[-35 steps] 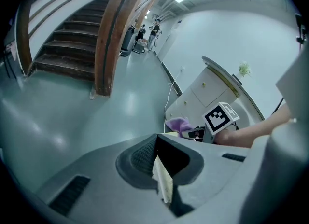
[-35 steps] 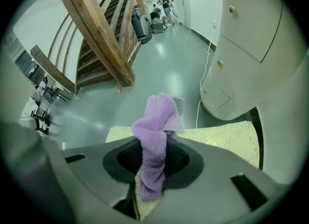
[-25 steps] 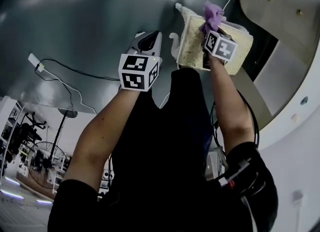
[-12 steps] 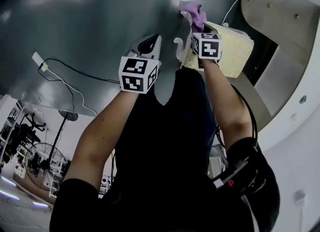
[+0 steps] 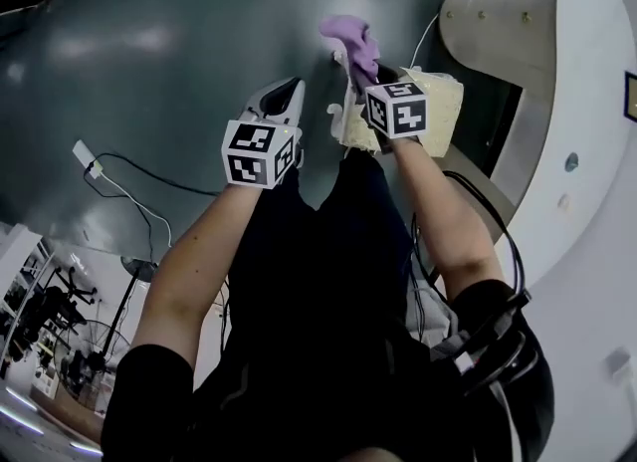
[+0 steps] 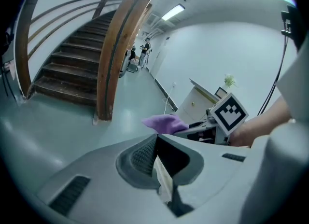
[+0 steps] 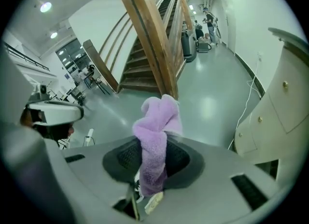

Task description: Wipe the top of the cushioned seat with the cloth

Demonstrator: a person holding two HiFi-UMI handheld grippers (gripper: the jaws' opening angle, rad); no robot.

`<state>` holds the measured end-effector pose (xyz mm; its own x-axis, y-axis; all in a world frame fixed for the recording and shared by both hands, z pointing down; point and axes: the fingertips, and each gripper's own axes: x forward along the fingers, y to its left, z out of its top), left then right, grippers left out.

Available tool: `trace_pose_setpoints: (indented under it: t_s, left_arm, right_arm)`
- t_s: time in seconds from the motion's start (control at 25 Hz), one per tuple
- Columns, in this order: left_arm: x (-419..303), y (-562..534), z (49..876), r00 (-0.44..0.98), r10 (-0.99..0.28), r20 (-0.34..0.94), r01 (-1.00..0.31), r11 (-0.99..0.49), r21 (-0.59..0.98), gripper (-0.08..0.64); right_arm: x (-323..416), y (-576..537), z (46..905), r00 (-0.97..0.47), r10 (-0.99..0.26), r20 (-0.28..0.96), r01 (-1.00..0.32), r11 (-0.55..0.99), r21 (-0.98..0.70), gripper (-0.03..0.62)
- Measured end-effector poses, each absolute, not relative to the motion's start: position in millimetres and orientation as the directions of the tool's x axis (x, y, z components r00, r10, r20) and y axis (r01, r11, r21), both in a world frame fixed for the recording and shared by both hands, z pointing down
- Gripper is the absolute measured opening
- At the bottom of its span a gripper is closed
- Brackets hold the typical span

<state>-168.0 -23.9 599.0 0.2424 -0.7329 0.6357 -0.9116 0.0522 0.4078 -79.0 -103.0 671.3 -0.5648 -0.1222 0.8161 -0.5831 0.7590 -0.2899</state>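
A: The cushioned seat (image 5: 436,112) stands on the floor (image 5: 149,42) to your right. Its pale top faces up, and it sits close against the curved white unit (image 5: 498,22). I can't tell which way its long side runs.

B: Your right gripper (image 5: 368,70) is at the top's left edge, so the cushion lies to the right of its jaws. I'd judge the next pass has to sweep back rightward.

A: Your left gripper (image 5: 287,92) hangs over bare floor, clear of the seat and farther from it than the right one. Its jaws are pressed together with nothing between them.

B: Your right jaws are clamped on the purple cloth (image 5: 350,37). It stands bunched beyond the tips, out over the floor and not on the cushion.

A: A second ago that cloth was above the cushion. It has since travelled left across the top and past the edge. Your left gripper has hardly shifted.
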Motion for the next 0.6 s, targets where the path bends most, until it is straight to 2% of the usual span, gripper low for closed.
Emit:
trace_pose_setpoints:
  t_s: [0.32,0.6]
  left_arm:
    - [-155,-39,515,0.282,-0.773,0.568,-0.920,-0.050,0.388,0.003]
    - [-126,-59,420,0.342,-0.830,0.440,-0.910,-0.176,0.375,0.003]
  right_arm:
    - [-53,-124,543,-0.657,-0.223,0.721,-0.574,0.767,-0.286,0.103]
    - [-17,-127,441,-0.713,-0.301,0.633,-0.566,0.781,-0.265,0.104]
